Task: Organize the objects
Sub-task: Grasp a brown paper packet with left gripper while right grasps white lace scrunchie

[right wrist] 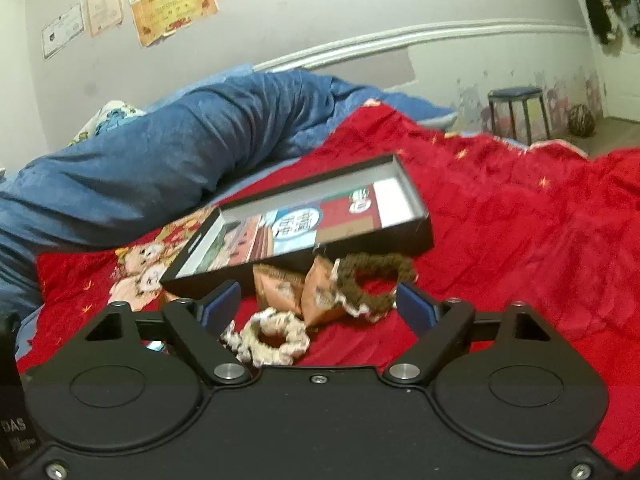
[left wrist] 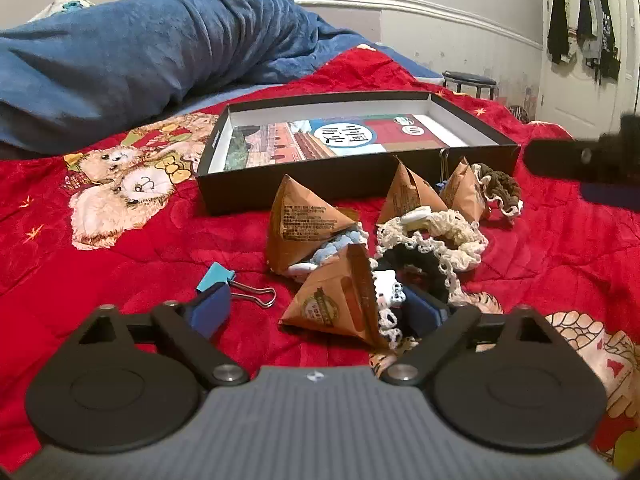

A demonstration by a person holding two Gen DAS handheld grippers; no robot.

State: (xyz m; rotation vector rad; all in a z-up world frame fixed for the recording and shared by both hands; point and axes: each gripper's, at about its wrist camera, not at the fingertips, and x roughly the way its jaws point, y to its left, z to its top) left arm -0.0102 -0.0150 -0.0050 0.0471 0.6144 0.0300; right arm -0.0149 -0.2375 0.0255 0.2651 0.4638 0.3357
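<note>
Both grippers wide open, holding nothing: left gripper (left wrist: 316, 312) straddling nearest brown pyramid packet (left wrist: 336, 304), right gripper (right wrist: 318, 304) nearing brown scrunchie (right wrist: 376, 280). Next up: pinch, drop into black box (left wrist: 360, 178).

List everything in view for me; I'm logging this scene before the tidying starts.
box: one, black, open, on the blanket
book: one, colourful, inside box
paper packets: four, brown, pyramid-shaped, before box
scrunchies: several; cream, brown, black, pale blue; among packets
binder clip: one, blue, left of packets
red blanket: one, covering bed
blue duvet: one, behind box
stool: one, dark, by wall
left gripper: open, around nearest packet
right gripper: open, near brown scrunchie
</note>
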